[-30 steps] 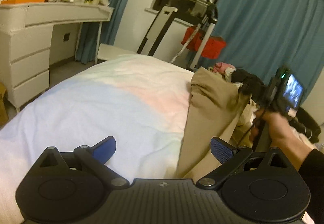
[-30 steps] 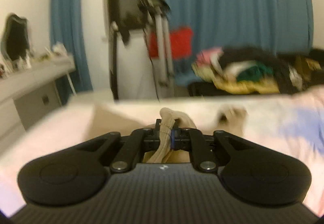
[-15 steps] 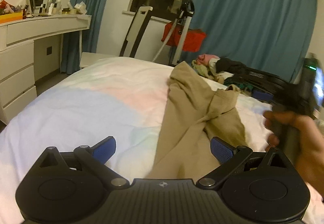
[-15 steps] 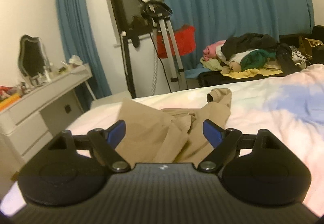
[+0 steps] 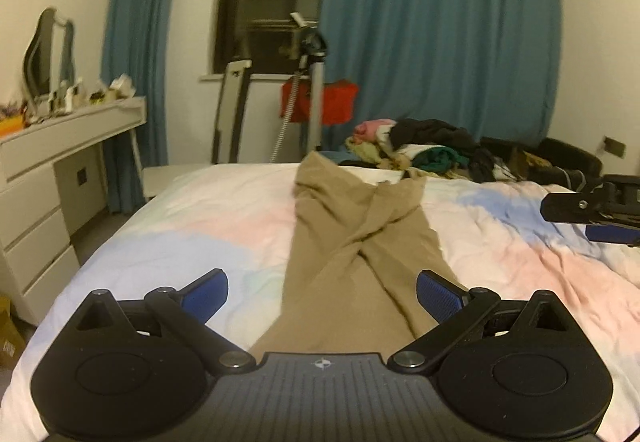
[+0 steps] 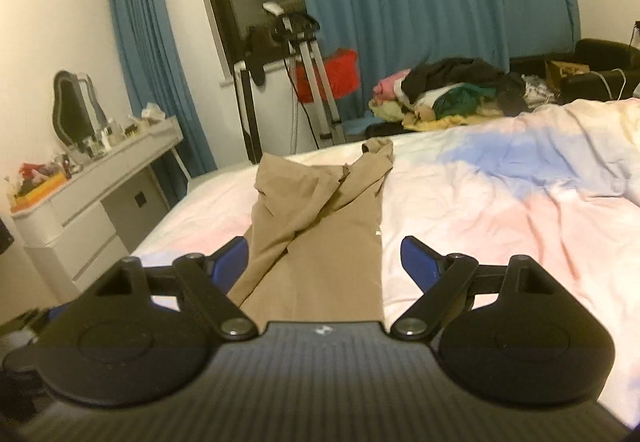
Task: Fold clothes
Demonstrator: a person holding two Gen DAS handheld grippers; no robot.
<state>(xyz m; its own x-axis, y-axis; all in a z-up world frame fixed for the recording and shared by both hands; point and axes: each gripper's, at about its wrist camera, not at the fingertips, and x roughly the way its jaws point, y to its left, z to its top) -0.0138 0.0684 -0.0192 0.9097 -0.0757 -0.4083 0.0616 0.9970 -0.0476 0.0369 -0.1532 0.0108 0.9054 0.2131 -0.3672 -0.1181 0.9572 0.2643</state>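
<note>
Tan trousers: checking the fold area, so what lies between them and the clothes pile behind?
Only bare bedsheet separates the tan trousers from the clothes pile, seen from the right wrist.

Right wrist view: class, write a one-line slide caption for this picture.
Open right gripper above tan trousers lying lengthwise on a pastel bedspread, clothes pile beyond.

Your view: tan trousers (image 5: 352, 242), pastel pink-blue-white blotched bed cover (image 5: 520, 242), teal curtains (image 5: 440, 42), white dresser (image 5: 40, 202), blue pads (image 5: 436, 298) on your black tongs (image 5: 320, 296).
</note>
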